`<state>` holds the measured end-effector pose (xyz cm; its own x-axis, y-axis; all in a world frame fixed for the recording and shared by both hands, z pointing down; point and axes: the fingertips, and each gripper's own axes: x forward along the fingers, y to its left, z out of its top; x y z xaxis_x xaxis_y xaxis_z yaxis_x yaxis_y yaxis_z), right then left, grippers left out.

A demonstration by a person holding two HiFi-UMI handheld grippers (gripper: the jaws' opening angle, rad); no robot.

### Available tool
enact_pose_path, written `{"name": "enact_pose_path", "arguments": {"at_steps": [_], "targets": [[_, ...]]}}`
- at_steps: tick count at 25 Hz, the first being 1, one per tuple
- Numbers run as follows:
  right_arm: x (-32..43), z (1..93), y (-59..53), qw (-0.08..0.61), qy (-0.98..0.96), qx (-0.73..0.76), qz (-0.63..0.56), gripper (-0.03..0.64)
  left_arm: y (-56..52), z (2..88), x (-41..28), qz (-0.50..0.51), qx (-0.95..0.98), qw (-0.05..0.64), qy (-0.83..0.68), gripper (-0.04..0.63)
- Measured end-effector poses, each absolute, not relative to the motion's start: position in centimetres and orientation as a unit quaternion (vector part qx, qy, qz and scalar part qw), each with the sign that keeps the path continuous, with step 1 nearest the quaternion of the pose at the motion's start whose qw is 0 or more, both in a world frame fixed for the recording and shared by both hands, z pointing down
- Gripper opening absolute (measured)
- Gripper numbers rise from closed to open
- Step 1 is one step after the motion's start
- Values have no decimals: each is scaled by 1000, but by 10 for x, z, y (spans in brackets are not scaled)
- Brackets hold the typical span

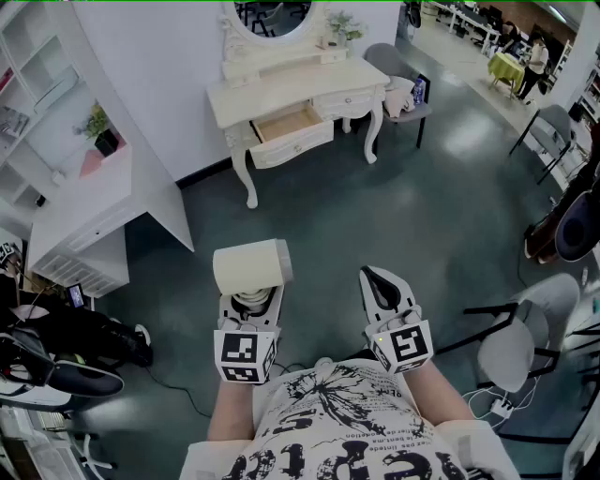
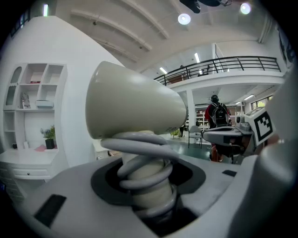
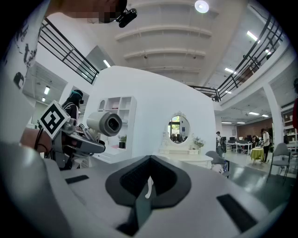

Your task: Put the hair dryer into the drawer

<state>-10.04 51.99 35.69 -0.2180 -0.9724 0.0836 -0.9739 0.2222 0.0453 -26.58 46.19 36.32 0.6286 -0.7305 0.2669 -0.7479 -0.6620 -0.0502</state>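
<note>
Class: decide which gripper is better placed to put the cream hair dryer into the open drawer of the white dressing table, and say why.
Left. The left gripper clamps the cream hair dryer by its cord-wrapped handle; the right gripper is shut and empty. The open drawer lies ahead of both.

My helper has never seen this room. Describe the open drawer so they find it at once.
Against the white wall stands a cream dressing table with an oval mirror. Under its top, the left drawer in the head view is pulled out, showing wood inside; the drawer beside it is shut.
</note>
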Motion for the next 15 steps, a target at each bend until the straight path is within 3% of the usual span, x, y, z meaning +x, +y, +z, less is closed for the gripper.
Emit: {"name": "enact_pose_path", "arguments": {"at_steps": [15], "targets": [[-104, 369, 507, 64, -776, 626, 37, 17, 454, 363, -273, 103, 908, 41, -405, 224]]}}
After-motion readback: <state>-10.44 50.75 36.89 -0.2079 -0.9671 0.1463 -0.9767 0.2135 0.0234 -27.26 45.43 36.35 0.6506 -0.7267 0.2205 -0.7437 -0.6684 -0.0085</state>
